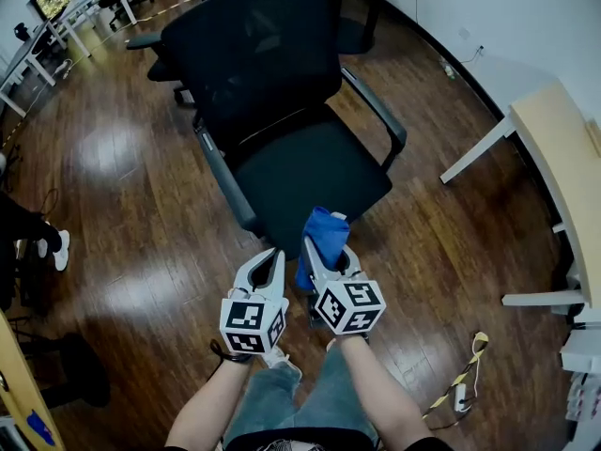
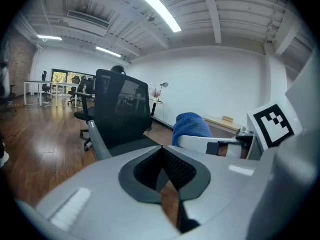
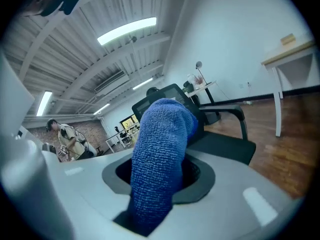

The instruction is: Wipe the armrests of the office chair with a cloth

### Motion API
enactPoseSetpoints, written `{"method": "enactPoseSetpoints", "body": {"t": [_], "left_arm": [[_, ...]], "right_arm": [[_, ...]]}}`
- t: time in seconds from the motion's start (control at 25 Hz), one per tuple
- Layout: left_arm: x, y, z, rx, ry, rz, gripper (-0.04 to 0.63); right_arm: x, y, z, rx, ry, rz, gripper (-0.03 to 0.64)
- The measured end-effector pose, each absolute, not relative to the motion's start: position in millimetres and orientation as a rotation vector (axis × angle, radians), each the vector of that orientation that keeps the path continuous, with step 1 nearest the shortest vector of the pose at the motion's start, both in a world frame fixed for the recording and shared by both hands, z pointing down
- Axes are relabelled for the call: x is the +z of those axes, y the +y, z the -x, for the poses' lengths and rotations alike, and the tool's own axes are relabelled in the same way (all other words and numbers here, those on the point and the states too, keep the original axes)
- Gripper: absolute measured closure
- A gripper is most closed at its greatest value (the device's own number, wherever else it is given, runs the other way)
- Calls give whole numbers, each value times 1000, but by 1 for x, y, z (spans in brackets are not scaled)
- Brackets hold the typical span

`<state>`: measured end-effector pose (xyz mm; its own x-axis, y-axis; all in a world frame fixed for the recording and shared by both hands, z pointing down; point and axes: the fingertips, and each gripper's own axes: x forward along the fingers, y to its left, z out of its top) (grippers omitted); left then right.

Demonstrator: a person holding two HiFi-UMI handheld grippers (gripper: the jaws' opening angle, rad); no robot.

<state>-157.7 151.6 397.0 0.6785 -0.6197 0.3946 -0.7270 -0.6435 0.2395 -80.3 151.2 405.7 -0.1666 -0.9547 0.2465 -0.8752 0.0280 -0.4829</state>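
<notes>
The black office chair faces me, with one armrest on its left side and the other armrest on its right. My right gripper is shut on a blue cloth, just in front of the seat's front edge. The cloth rises out of the jaws and hides part of the chair in the right gripper view. Beside it, my left gripper is shut and holds nothing; its pads meet. From there I see the chair and the cloth. Neither gripper touches an armrest.
A pale desk with white legs stands at the right. White desks and other chairs fill the back left. A cable with yellow tape lies on the wooden floor. Someone's shoe is at the left; a person stands far off.
</notes>
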Motion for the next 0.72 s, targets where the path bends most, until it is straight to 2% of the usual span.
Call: {"method": "enactPoseSetpoints", "body": {"t": [0.44, 0.72], "left_arm": [[326, 160, 80, 230, -1191, -2532, 592], [303, 158, 55, 199, -1201, -2567, 592]], "right_arm": [[309, 170, 11, -441, 2429, 1932, 479], [287, 172, -8, -376, 2447, 1929, 479]]}}
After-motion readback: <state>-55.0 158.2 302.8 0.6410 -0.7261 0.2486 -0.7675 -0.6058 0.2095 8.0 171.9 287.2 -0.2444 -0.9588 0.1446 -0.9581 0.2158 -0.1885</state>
